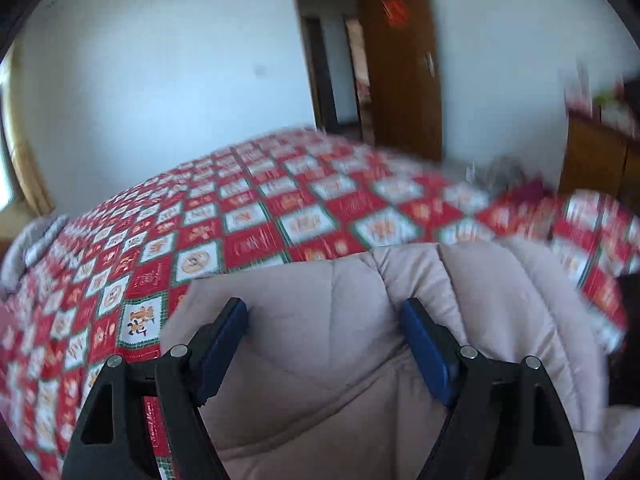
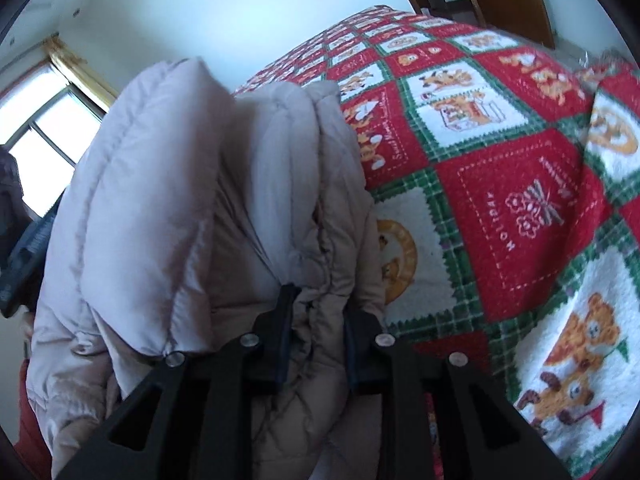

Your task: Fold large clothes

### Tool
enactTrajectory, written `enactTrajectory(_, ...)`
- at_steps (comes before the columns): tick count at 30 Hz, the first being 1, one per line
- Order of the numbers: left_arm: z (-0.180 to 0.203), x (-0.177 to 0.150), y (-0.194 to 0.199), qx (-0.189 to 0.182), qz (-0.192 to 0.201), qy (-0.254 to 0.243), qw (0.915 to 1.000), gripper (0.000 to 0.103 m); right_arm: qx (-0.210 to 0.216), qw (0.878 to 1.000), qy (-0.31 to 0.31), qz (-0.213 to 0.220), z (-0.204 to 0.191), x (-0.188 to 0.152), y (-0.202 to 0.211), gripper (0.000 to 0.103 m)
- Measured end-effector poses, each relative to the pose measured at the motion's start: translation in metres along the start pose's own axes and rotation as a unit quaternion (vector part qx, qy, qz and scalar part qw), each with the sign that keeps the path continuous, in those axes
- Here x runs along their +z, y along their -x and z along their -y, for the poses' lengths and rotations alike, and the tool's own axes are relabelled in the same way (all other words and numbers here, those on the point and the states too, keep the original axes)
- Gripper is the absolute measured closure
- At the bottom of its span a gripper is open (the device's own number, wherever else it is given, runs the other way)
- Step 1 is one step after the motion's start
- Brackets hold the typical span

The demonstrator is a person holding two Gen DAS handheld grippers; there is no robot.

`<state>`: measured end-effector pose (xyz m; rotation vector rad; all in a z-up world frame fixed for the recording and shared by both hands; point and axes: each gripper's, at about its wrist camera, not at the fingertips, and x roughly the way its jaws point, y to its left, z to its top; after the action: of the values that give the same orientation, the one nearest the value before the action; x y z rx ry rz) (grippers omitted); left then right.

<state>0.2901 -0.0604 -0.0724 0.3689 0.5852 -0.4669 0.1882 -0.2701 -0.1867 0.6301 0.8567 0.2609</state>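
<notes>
A pale beige padded jacket [image 1: 340, 344] lies bunched on a bed with a red, white and green patchwork blanket [image 1: 256, 216]. In the left wrist view my left gripper [image 1: 325, 312] is open, its blue-padded fingers [image 1: 224, 344] spread above the jacket without gripping it. In the right wrist view my right gripper [image 2: 320, 312] is shut on a fold of the jacket [image 2: 192, 184], which rises bunched and puffy in front of it. The blanket [image 2: 520, 184] lies to the right.
An open brown wooden door [image 1: 400, 60] and a doorway stand beyond the bed. A wooden cabinet [image 1: 600, 160] with items on top is at the right. A window with a yellow curtain [image 2: 60, 92] is at the left. A dark blue object [image 2: 24, 264] sits at the left edge.
</notes>
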Motion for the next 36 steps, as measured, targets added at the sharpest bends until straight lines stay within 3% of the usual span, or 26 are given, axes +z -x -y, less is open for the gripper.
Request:
enactTrajectory(6,0.034,-0.013,-0.023,0.049,0.006,-0.040,0.9980,0.023,0.034,0.999,-0.039,0.011,0.017,0.000,-0.001,0.083)
enactTrajectory(8,0.041,-0.019,-0.031,0.067,0.012,-0.052,0.9963,0.023,0.034,0.998,-0.042,0.011,0.018,0.001,-0.001,0.084)
enactTrajectory(11,0.040,-0.019,-0.046,0.069,-0.012,-0.057,0.9960,0.023,0.032,0.998,-0.045,0.008,0.018,0.002,0.000,0.085)
enactTrajectory(15,0.045,-0.024,-0.041,0.095,-0.008,-0.072,0.9928,0.023,0.011,0.999,-0.038,0.010,0.015,0.006,0.015,0.082)
enactTrajectory(17,0.046,-0.025,-0.040,0.102,-0.006,-0.077,0.9917,0.023,-0.019,1.000,-0.014,0.016,0.007,0.015,0.035,0.071)
enactTrajectory(19,0.044,-0.025,-0.039,0.099,-0.004,-0.074,0.9923,0.023,-0.038,0.997,0.023,0.065,-0.007,0.026,0.071,0.059)
enactTrajectory(21,0.043,-0.025,-0.039,0.096,-0.004,-0.072,0.9928,0.023,-0.041,0.991,0.058,0.110,-0.023,0.041,0.097,0.043)
enactTrajectory(23,0.043,-0.025,-0.038,0.097,-0.003,-0.072,0.9927,0.023,-0.037,0.988,0.095,0.116,-0.043,0.058,0.100,0.032)
enactTrajectory(26,0.042,-0.026,-0.039,0.096,-0.002,-0.072,0.9928,0.023,-0.044,0.988,0.138,0.057,-0.062,0.079,0.062,0.035)
enactTrajectory(27,0.041,-0.026,-0.039,0.096,-0.001,-0.072,0.9928,0.023,-0.080,0.985,0.149,0.032,-0.065,0.084,0.037,0.039)
enactTrajectory(29,0.040,-0.025,-0.039,0.096,-0.001,-0.069,0.9930,0.023,-0.117,0.982,0.147,-0.006,-0.058,0.082,0.003,0.065)
enactTrajectory(36,0.035,-0.024,-0.046,0.084,-0.008,-0.054,0.9950,0.023,-0.109,0.990,0.087,0.027,-0.019,0.058,-0.018,0.063)
